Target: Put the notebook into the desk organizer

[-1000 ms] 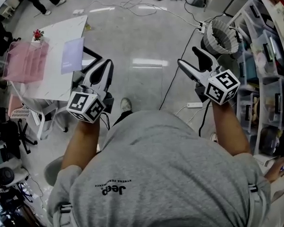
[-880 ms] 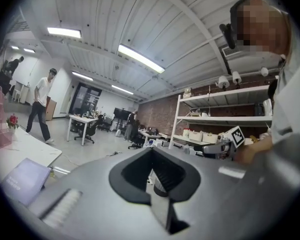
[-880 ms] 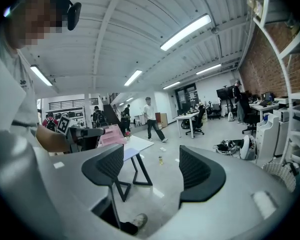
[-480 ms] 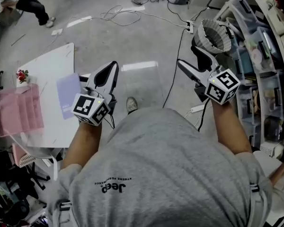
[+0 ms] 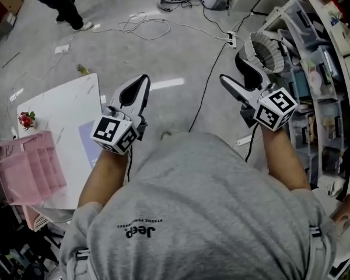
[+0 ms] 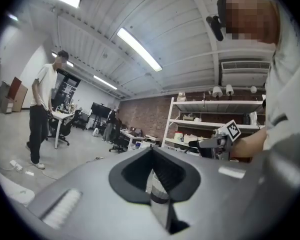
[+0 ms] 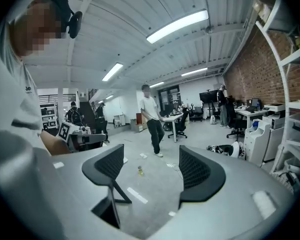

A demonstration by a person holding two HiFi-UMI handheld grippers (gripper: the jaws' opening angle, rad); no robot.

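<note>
1. Currently, step in hand: approach. Nothing is gripped and the notebook [image 5: 88, 142] is not yet picked up
2. Notebook: lavender, flat at the right edge of the white table [image 5: 58, 107], partly hidden behind the left gripper in the head view
3. Desk organizer [image 5: 27, 169]: pink, compartmented, at the table's near left corner, apart from the notebook. It looks to overlap the table's edge
4. Small red flowers [image 5: 26, 120]: at the table's left edge, just beyond the organizer
5. Left gripper [image 6: 151, 170]: jaws pressed together, nothing between them, raised above the floor beside the table
6. Right gripper [image 7: 151, 170]: jaws spread wide, empty, over the floor, well apart from the table
7. Next move, as judged: lower a gripper to the notebook with jaws parted, pinch a free edge, then carry it toward the organizer
</note>
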